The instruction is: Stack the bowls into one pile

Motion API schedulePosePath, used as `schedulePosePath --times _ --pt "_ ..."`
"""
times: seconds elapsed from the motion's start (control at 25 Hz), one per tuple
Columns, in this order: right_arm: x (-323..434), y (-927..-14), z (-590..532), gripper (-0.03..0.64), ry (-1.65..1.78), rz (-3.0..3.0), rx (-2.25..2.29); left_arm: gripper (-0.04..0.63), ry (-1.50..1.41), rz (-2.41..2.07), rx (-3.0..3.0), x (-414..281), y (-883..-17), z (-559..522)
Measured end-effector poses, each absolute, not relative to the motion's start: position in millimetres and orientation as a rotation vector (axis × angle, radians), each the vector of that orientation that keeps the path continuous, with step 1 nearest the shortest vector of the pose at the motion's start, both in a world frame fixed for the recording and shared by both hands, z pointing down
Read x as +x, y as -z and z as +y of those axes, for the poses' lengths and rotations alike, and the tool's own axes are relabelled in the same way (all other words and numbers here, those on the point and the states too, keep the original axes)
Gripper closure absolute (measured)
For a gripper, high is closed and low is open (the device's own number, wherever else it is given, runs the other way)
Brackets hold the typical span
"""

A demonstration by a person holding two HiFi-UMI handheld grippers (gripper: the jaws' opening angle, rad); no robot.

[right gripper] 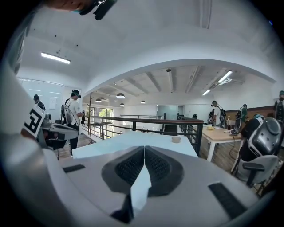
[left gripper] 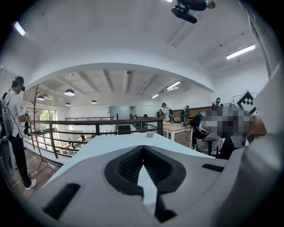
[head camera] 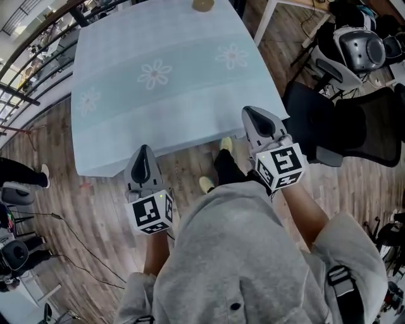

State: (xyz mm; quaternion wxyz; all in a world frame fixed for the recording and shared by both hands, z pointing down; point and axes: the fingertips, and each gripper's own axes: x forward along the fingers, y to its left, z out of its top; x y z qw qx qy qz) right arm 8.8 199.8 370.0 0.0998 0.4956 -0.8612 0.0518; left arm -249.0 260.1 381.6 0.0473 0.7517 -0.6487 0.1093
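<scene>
The left gripper point(head camera: 144, 155) and the right gripper point(head camera: 256, 119) are both held with jaws pressed together and nothing between them. They are kept just short of the near edge of the table point(head camera: 190, 111), a posture judged to be one of standing clear, with no grasp being prepared. Two grippers and one table are counted, and only one bowl point(head camera: 202, 5) is seen, at the table's far end and well apart from both grippers; whether it is a single bowl or a finished pile cannot be told.

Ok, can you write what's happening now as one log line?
left gripper: shut, empty | right gripper: shut, empty | bowl: far end of table, nothing touching it
</scene>
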Motion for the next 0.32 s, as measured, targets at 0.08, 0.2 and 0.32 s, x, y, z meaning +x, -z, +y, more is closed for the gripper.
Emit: schedulePosePath --times 0.08,0.2,0.32 --pt "6 -370 205 0.589 -0.146 -2.544 1.459 0.575 -0.32 -1.974 2.308 -247 -381 267" --pt "-6 -372 220 0.589 -0.122 -2.539 1.444 0.575 -0.297 -1.978 2.308 -255 -385 283" --pt "-23 -374 238 0.589 -0.093 -2.54 1.423 0.575 -0.273 -1.998 2.3 -267 -389 302"
